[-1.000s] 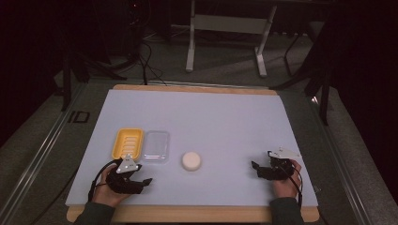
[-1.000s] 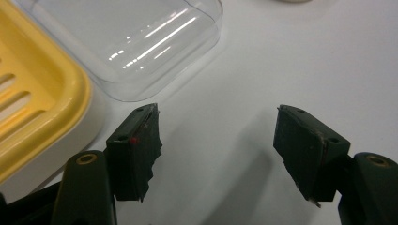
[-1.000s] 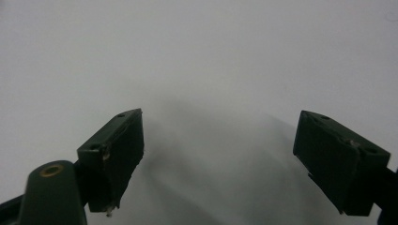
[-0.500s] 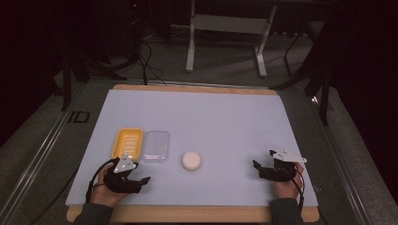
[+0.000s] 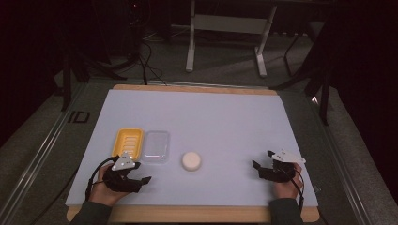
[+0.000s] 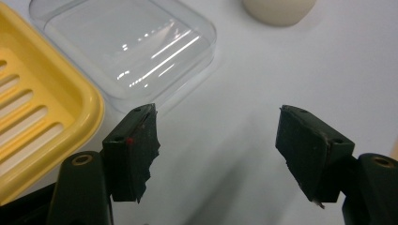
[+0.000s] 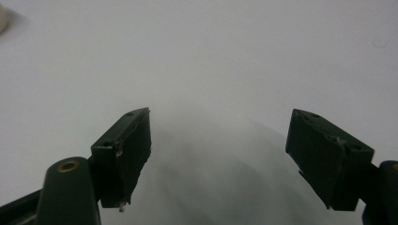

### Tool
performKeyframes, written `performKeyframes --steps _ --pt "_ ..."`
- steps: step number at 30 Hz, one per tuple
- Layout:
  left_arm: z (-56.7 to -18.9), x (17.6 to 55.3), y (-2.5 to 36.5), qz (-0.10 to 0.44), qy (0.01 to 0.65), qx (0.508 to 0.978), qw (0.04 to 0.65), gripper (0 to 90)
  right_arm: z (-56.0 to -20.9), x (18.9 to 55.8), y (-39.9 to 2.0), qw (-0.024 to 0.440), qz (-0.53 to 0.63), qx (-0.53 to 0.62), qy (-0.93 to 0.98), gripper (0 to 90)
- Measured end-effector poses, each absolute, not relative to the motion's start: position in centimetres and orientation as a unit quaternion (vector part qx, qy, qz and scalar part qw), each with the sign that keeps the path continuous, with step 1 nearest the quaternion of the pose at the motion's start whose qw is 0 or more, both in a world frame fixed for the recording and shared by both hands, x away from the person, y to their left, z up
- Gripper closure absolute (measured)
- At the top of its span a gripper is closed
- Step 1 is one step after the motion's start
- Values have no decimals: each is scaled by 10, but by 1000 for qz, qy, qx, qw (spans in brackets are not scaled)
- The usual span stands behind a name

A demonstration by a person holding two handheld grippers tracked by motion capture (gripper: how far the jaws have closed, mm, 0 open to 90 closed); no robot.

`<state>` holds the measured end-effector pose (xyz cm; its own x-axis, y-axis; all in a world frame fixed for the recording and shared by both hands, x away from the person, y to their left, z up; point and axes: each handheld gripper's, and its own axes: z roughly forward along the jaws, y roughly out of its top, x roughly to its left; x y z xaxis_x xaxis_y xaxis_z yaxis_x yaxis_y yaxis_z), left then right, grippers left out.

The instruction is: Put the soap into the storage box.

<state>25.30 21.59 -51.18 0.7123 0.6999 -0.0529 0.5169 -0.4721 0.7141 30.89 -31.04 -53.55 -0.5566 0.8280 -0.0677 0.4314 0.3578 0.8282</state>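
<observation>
A yellow slotted soap dish [image 5: 127, 141] lies at the table's front left, with a clear plastic lid [image 5: 156, 146] beside it on its right. A round cream soap bar [image 5: 191, 161] rests right of the lid. My left gripper [image 5: 143, 180] sits on the table just in front of the dish, open and holding nothing. Its own view has the yellow dish [image 6: 33, 126] at the left, the clear lid [image 6: 126, 47] ahead and the soap bar [image 6: 279, 9] at the top. My right gripper [image 5: 256, 167] rests at the front right, open, over bare table [image 7: 211, 61].
The white table top [image 5: 211, 117] has a wooden edge along the front and back. A grey metal stand [image 5: 225, 28] stands on the floor beyond the table. Cables lie on the floor at the back left.
Both grippers have shifted slightly; the right one moved a little to the right. The dish, lid and soap have stayed where they were.
</observation>
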Motion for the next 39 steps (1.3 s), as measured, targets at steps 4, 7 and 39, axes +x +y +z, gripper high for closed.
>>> performKeyframes --steps 4,7,39 --pt "-505 253 216 128 349 856 358 308 -536 309 -310 249 400 399 787 222" --pt "-501 256 213 125 347 859 355 307 -535 309 -311 248 402 402 785 222" --pt "-486 275 170 121 303 876 355 298 -535 308 -311 248 409 395 785 216"
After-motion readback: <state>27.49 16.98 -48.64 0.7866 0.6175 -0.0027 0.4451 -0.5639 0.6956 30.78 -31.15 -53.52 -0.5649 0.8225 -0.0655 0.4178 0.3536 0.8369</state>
